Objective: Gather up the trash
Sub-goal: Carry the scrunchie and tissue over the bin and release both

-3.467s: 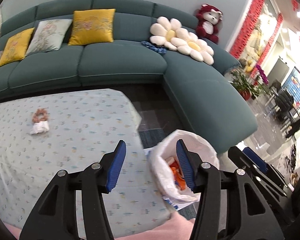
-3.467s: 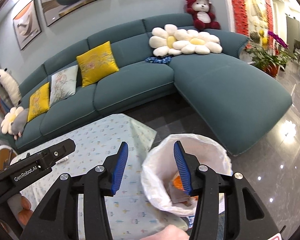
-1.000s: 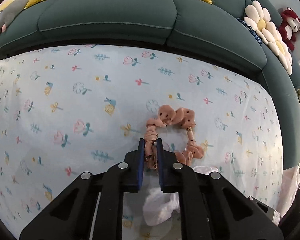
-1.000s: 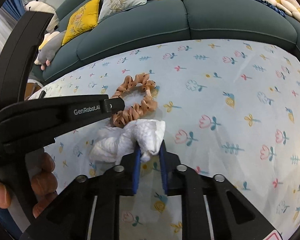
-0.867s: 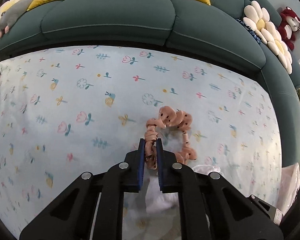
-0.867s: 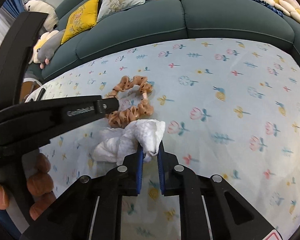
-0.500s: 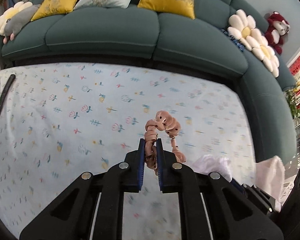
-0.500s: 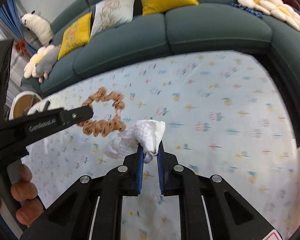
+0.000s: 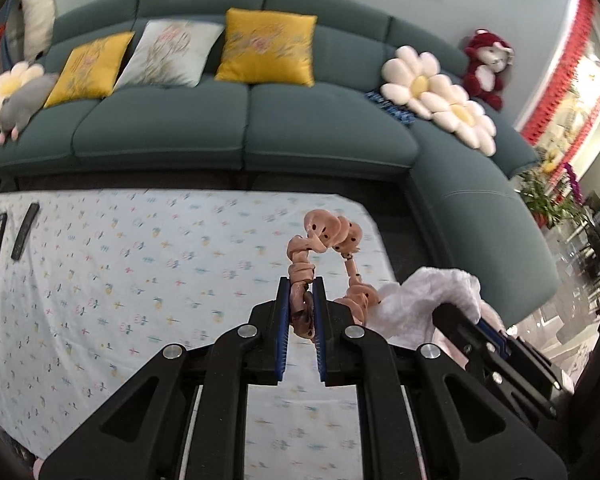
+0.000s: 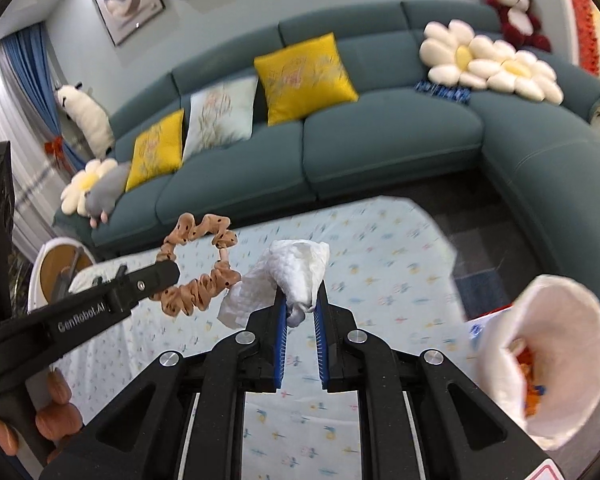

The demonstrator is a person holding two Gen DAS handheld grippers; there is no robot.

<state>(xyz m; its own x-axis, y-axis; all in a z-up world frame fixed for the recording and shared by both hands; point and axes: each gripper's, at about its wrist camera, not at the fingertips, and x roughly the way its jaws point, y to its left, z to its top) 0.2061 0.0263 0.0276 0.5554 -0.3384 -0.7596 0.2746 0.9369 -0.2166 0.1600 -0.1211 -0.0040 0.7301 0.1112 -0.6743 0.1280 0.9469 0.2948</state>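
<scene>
My left gripper is shut on a peach dotted scrunchie and holds it in the air above the floral tablecloth. The scrunchie also shows in the right wrist view, at the tip of the left gripper. My right gripper is shut on a crumpled white tissue, also lifted off the table; it shows at the right of the left wrist view. A bin lined with a white bag, holding orange scraps, stands past the table's right end.
A teal corner sofa with yellow and flower cushions runs behind the table. Two black remotes lie at the table's far left. A round side table stands at the left in the right wrist view. Dark floor lies between table and sofa.
Both grippers have lifted the scrunchie and the tissue off the tablecloth and risen, swinging right; the white-lined bin has come into the right wrist view.
</scene>
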